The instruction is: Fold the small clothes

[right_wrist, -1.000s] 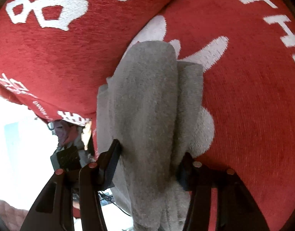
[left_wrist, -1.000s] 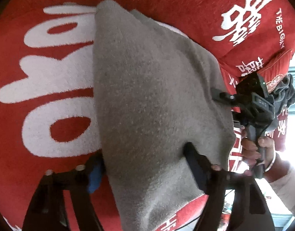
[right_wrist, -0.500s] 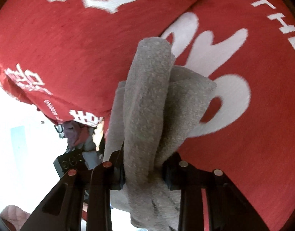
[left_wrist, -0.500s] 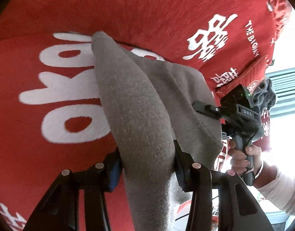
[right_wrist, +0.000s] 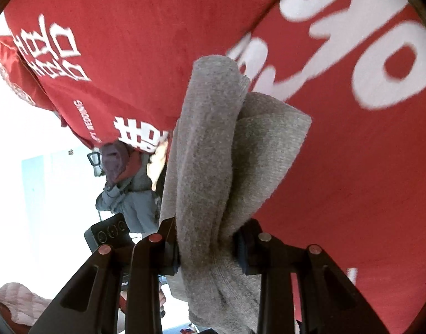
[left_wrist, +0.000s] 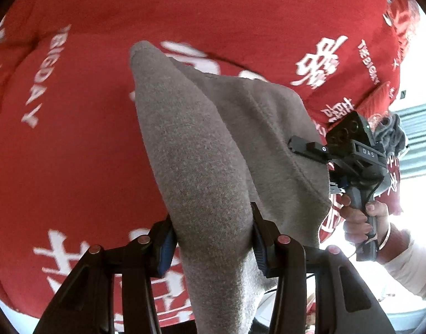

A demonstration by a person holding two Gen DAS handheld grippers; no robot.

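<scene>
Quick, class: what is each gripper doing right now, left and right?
Left gripper: closed on the grey garment.
Right gripper: closed on the same garment's bunched edge.

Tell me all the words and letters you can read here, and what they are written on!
"THE BIG DAY": white letters on the red fuzzy blanket, at its left side.
"DAS": small letters on the black right gripper body.
"WEDDING": small white letters near the blanket's edge; the word before it is too blurred.
Big white Chinese-style signs on the blanket: I cannot read them.
The grey knitted garment: no words.
</scene>
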